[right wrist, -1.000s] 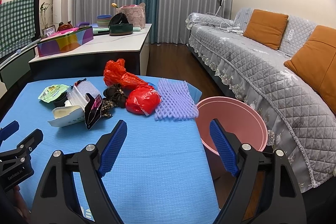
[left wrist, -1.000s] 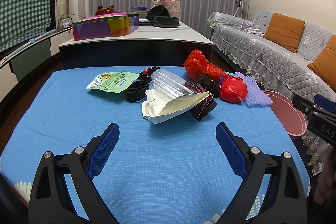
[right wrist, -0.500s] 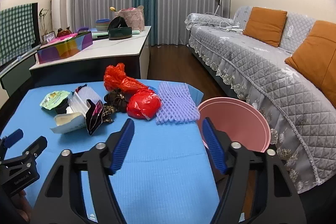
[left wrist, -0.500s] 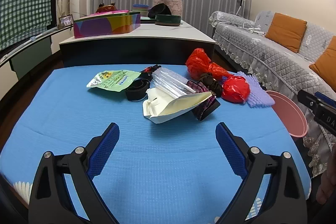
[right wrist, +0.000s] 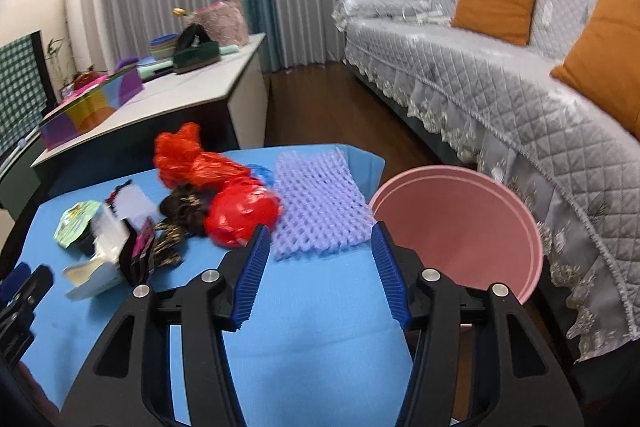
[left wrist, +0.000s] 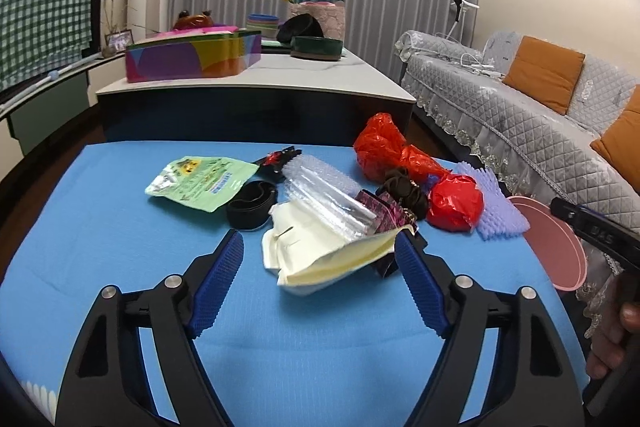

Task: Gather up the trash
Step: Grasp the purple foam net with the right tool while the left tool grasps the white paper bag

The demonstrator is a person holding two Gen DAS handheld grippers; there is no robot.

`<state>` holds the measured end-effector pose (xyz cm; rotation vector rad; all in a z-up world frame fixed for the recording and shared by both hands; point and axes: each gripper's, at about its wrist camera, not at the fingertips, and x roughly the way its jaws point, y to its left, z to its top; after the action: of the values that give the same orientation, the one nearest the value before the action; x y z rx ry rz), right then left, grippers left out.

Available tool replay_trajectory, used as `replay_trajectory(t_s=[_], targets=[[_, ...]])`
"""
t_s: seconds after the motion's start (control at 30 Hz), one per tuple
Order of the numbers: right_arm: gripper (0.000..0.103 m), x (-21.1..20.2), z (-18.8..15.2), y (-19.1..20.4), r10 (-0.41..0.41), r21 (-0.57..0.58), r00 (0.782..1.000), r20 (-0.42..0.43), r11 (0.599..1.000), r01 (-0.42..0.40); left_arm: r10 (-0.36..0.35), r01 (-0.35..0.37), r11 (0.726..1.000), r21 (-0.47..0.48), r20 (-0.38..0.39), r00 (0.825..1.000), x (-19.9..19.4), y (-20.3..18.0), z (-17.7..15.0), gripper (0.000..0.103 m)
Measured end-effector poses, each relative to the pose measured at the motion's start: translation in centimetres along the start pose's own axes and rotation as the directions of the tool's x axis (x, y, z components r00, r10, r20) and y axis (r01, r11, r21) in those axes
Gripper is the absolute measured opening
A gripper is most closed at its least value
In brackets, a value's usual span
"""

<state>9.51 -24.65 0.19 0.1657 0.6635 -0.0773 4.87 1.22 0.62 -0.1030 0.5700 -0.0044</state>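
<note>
Left hand-held gripper (left wrist: 318, 247) closing, jaws astride a cream pouch (left wrist: 320, 255), untouched.

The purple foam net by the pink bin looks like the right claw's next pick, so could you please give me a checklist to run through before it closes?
1. Right claw lined up with the purple foam net: ok, the net's near edge sits between the jaws.
2. Jaws off the net: ok, they have just been closing but no pad presses it.
3. Pink bin open and beside the blue table: ok.
4. Red bag clear of the grasp: not ok, it lies at the left pad.
5. Left claw out of the way: ok, open around the white pouch.
</note>
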Motion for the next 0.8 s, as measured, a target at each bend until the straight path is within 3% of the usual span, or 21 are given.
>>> replay_trajectory(t_s=[0.33,0.57,0.63,0.73,0.8], targets=[[0.06,8.2,0.5,-3.1,0.003,0.139,0.987,-0.16,0.99,0.02,-0.042,0.042,0.999,0.012,-0.044,0.998,2.7,0.0,0.5,0.075],[0.06,10.5,0.1,-3.4,0.025,0.161,0.976,-0.216,0.987,0.011,-0.058,0.06,0.998,0.015,-0.1,0.993,4.2,-0.2,0.0,0.067],[0.055,10.6,0.2,-3.1,0.032,0.152,0.977,-0.212,0.988,0.0,-0.073,0.075,0.997,0.014,-0.107,0.992,4.3,-0.3,-0.1,0.061],[0.038,10.4,0.3,-2.9,0.044,0.139,0.979,-0.2,0.99,-0.017,-0.097,0.101,0.994,0.031,-0.109,0.989,4.1,-0.7,-0.2,0.045],[0.017,10.1,0.5,-2.6,0.051,0.124,0.981,-0.187,0.992,-0.028,-0.104,0.108,0.993,0.039,-0.107,0.989,3.8,-0.8,-0.2,0.033]])
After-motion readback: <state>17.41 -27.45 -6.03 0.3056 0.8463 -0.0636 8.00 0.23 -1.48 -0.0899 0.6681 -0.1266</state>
